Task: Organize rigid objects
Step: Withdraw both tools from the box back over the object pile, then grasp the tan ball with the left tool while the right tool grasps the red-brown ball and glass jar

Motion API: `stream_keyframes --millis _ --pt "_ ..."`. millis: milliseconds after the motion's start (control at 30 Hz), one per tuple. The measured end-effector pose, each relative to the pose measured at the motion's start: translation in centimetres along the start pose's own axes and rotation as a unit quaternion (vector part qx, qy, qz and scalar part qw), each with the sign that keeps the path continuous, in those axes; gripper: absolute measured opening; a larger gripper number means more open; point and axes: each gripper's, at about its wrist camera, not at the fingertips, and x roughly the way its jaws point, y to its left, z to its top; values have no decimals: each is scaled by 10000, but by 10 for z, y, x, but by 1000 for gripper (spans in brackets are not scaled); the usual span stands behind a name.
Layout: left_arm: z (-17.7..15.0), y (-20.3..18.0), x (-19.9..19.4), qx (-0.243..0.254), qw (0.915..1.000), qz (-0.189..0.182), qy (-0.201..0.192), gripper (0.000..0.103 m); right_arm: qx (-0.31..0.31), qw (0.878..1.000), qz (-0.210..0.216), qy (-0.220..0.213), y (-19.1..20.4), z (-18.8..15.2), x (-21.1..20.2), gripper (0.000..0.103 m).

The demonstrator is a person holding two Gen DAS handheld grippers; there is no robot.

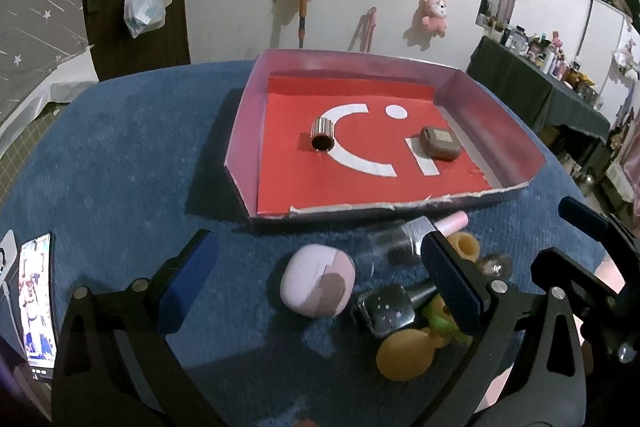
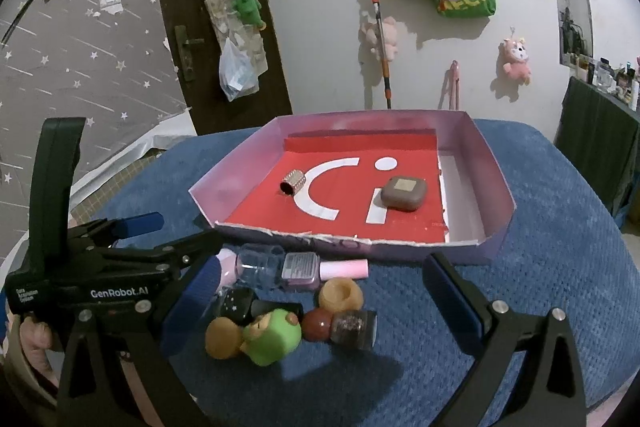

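With both grippers hanging over the blue carpeted tabletop [image 2: 560,211], I read the left gripper [image 1: 316,259] as spread wide, nothing between its blue-padded fingers [image 1: 452,283]; the lilac rounded earbud case [image 1: 318,285] lies on the cloth in the gap, touching neither pad. My right gripper [image 2: 320,301] is likewise wide open and empty, straddling the clutter.

The shallow cardboard tray with a red printed floor [image 2: 496,167] sits beyond the pile, its torn front edge just beside the clear glass bottle with a pink cap [image 2: 296,269]. In the tray: a small ribbed metal cylinder [image 2: 293,182] on its side at left, and a brown rounded-square case [image 2: 402,193] at right, well apart.

Still outside on the cloth, bunched together: black star-speckled bottle [image 2: 240,303], green toy figure [image 2: 276,337], amber resin ring [image 2: 342,293], reddish ball [image 2: 316,323], dark glittery jar [image 2: 354,329], tan round disc [image 2: 222,337]. A lit phone [image 1: 36,303] lies at the far left edge.
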Motion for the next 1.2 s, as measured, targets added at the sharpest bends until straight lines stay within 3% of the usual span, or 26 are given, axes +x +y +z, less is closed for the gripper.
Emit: stream_keyframes --millis 533,733,867,1100,1200 --pt "-24 -2 1 -50 9998 -69 186 103 59 9998 31 196 -1 -26 1 103" --pt "-34 -1 8 -116 9992 -143 366 103 18 9995 19 310 1 -38 3 99" --pt "-40 2 10 -181 9989 -152 411 103 37 9992 -10 408 2 -44 6 89" --pt "-40 17 8 -397 9987 -64 309 103 79 9988 -269 409 -7 -47 6 89" --pt "-41 25 11 -471 9982 -40 357 103 192 9983 -192 516 -12 -49 9 89"
